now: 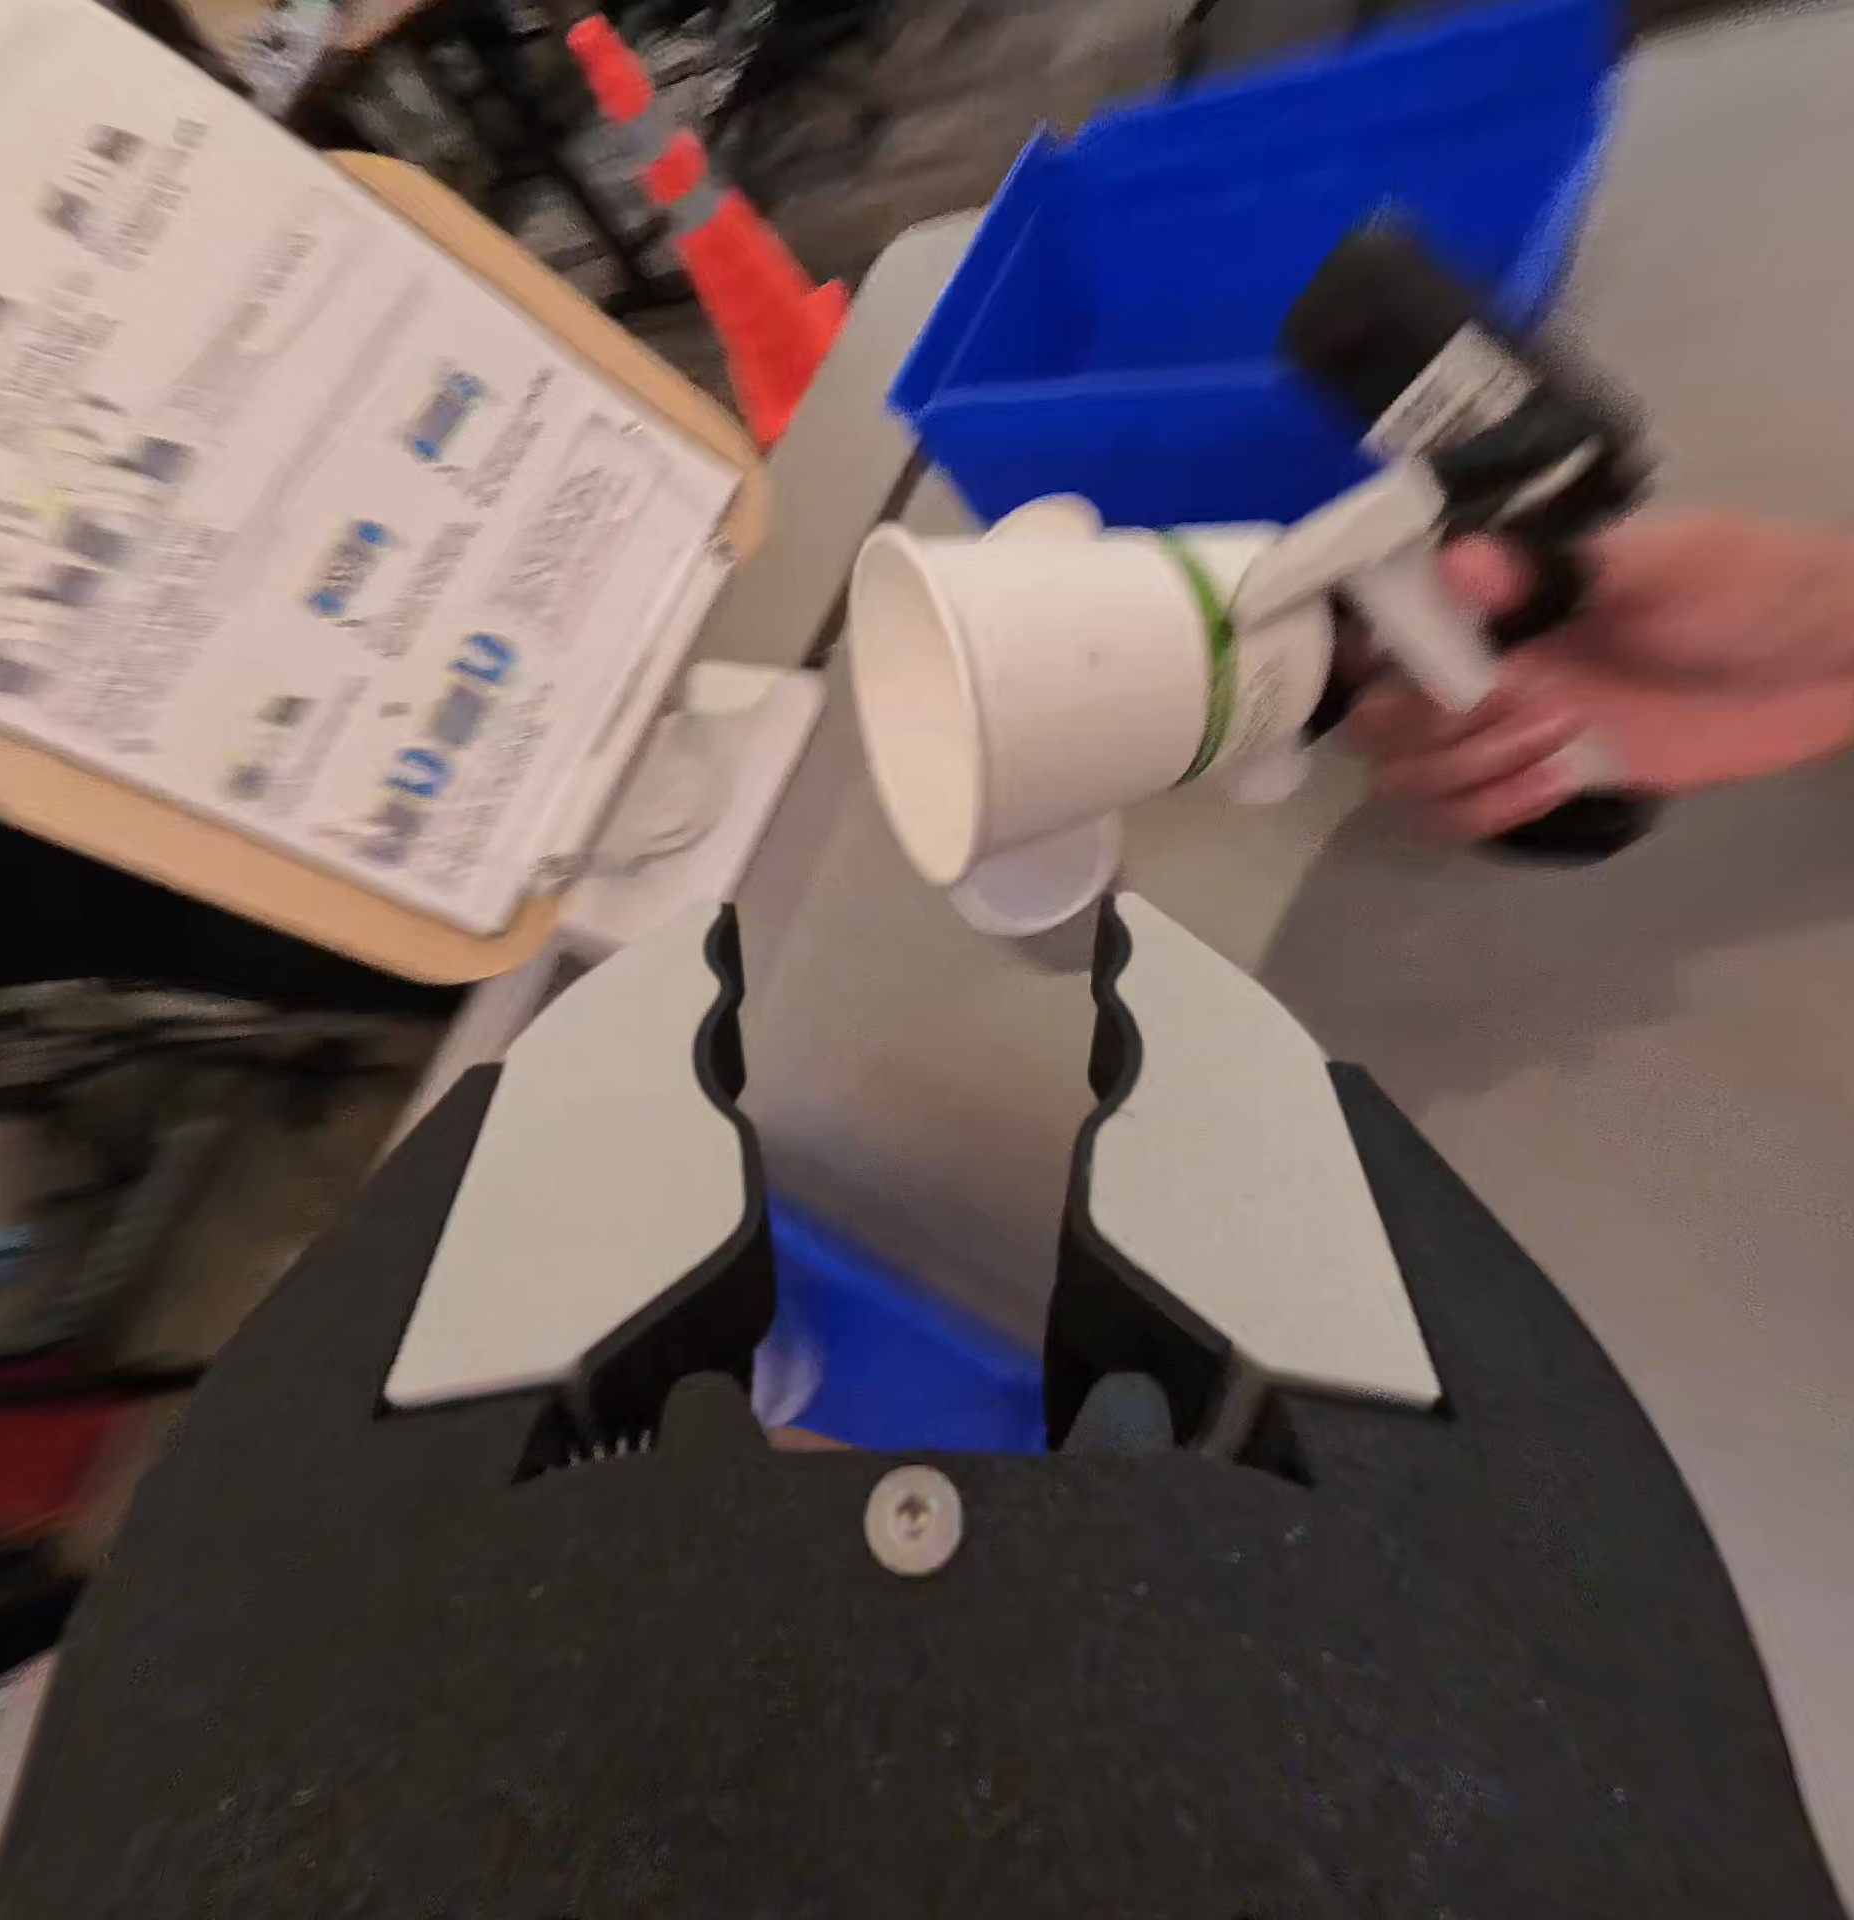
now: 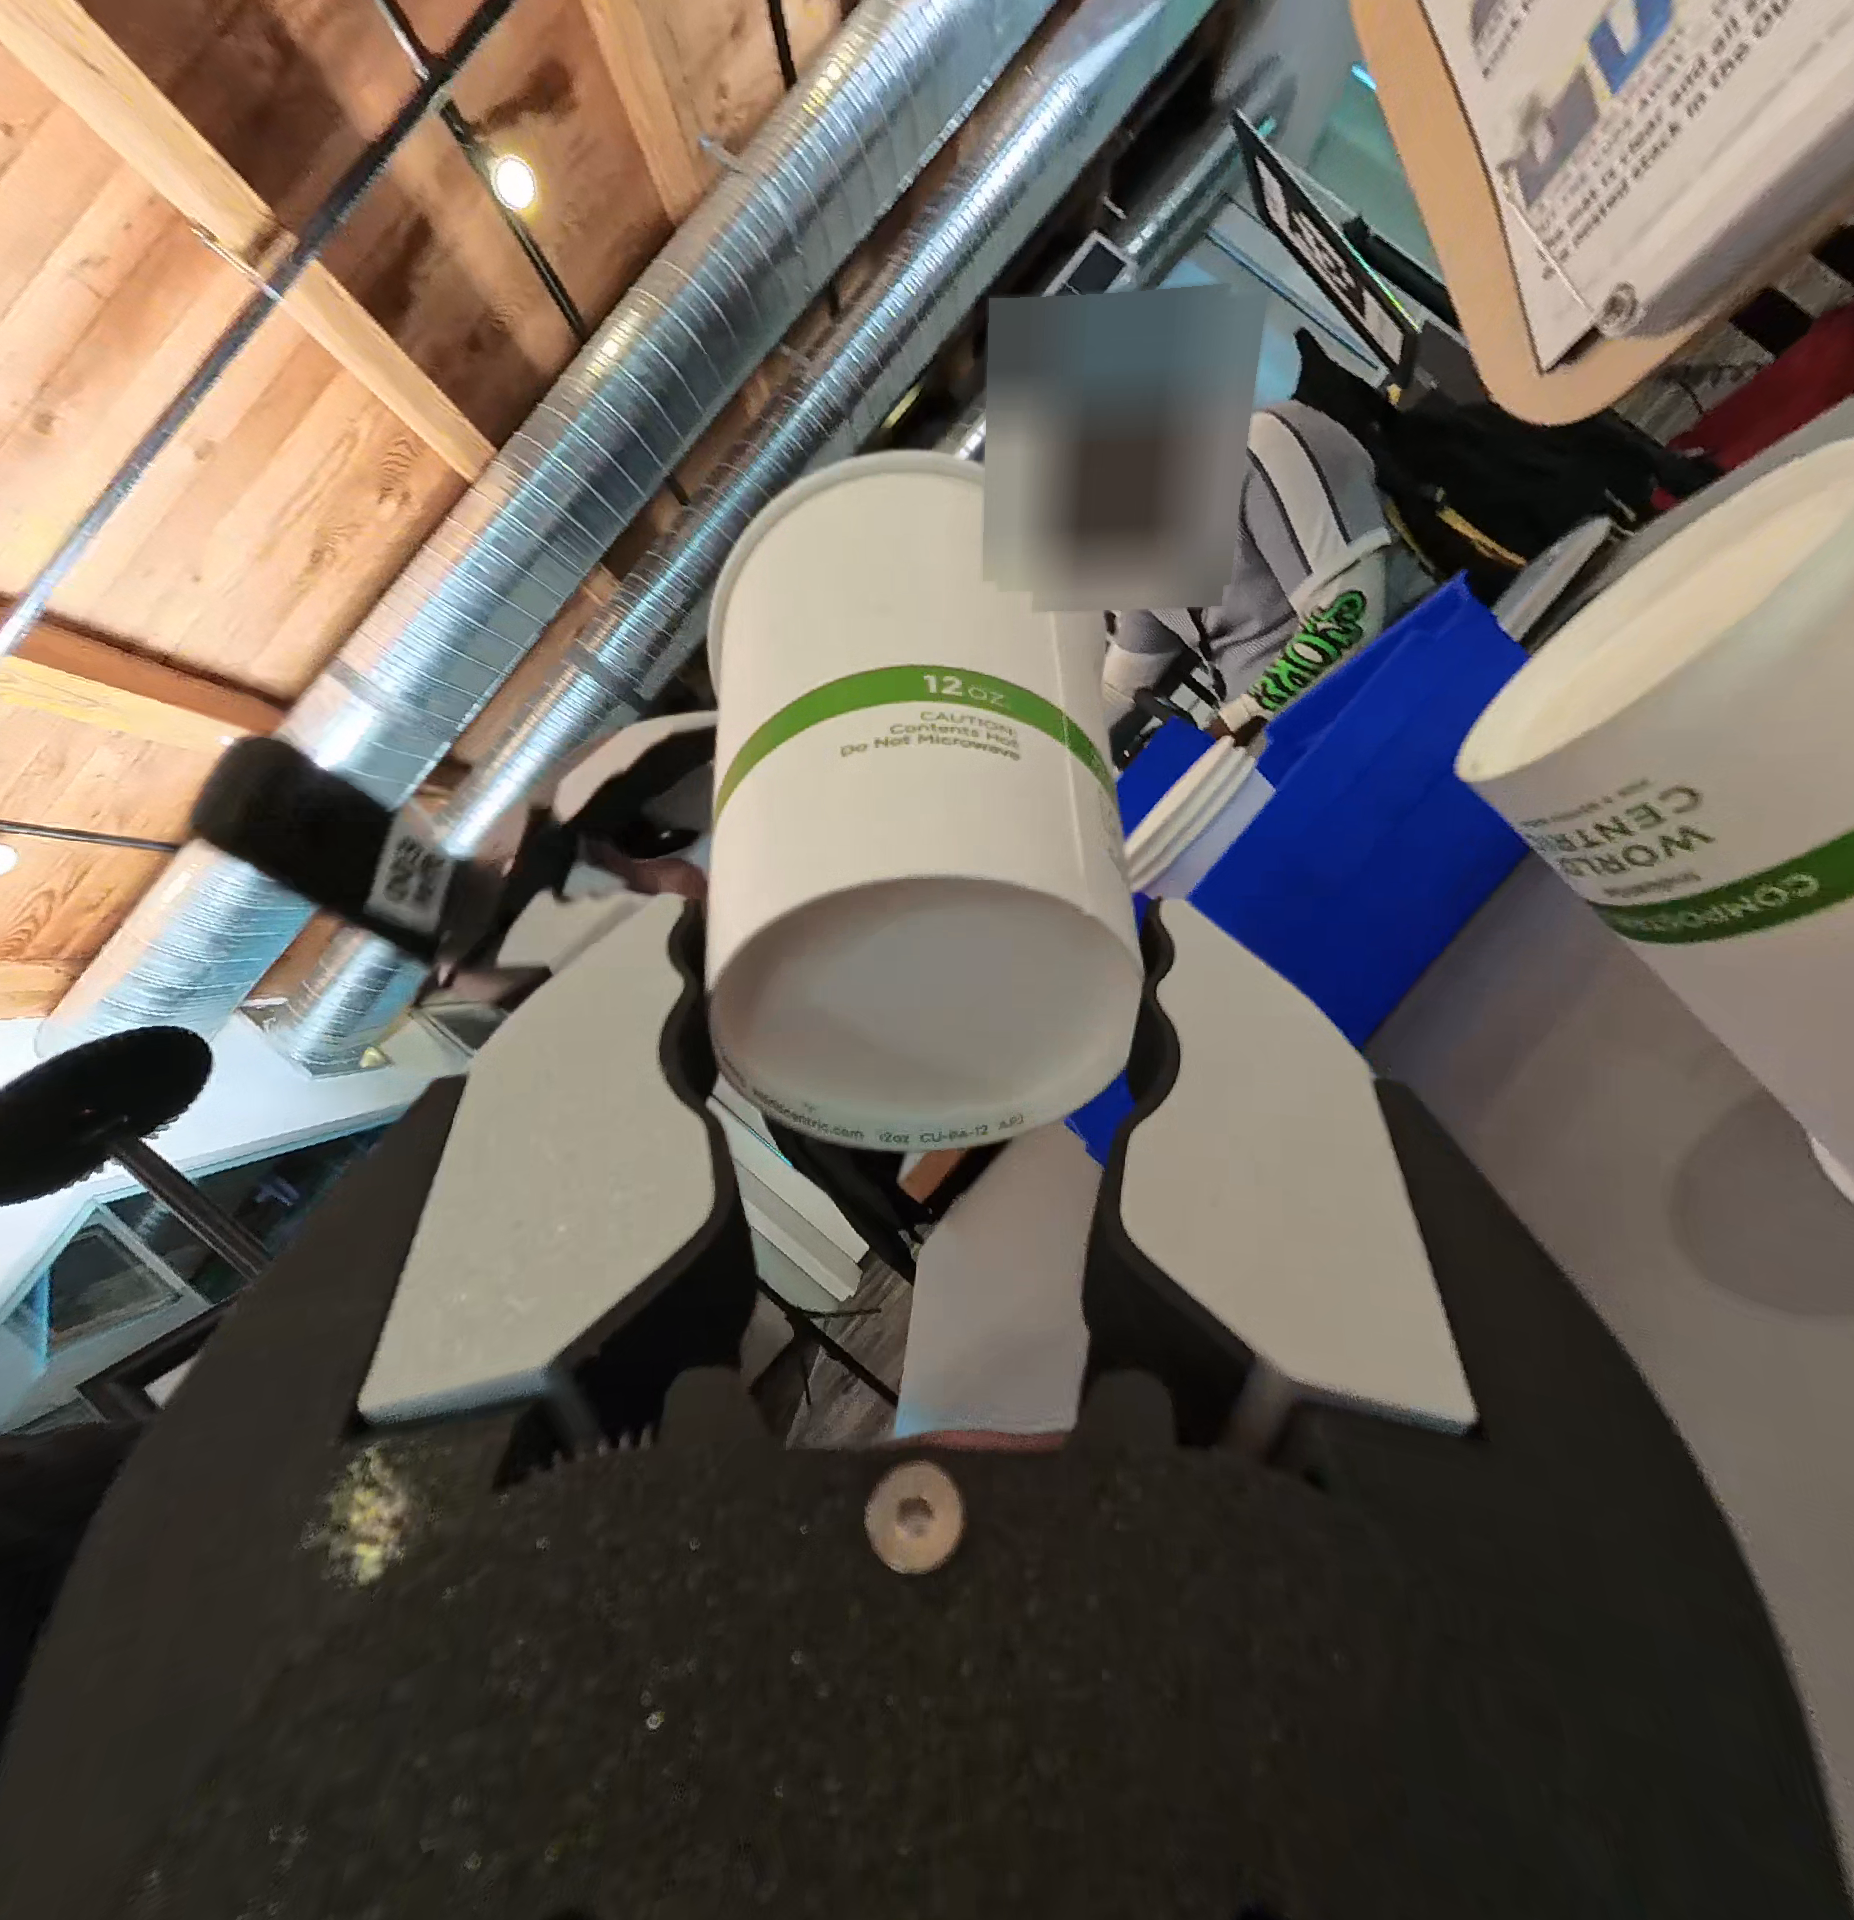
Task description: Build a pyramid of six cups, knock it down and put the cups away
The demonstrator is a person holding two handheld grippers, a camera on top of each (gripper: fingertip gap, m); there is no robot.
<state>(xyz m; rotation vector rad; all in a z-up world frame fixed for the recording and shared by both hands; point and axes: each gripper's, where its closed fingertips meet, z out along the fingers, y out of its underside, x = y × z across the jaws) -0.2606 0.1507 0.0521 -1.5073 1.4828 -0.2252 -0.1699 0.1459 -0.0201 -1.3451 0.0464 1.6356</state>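
Note:
My right gripper is shut on the base of a white paper cup with a green band, held tilted in the air. In the left wrist view that gripper comes in from the right with a hand behind it, and the held cup has its mouth turned left. My left gripper is open and empty, just below that cup. A second white cup shows partly behind the held one. Another cup rests on the grey table at the right.
A blue bin stands behind the held cup; in the right wrist view the bin holds a stack of white cups. A board with a printed sheet stands at the left, an orange cone beyond it. A person is in the background.

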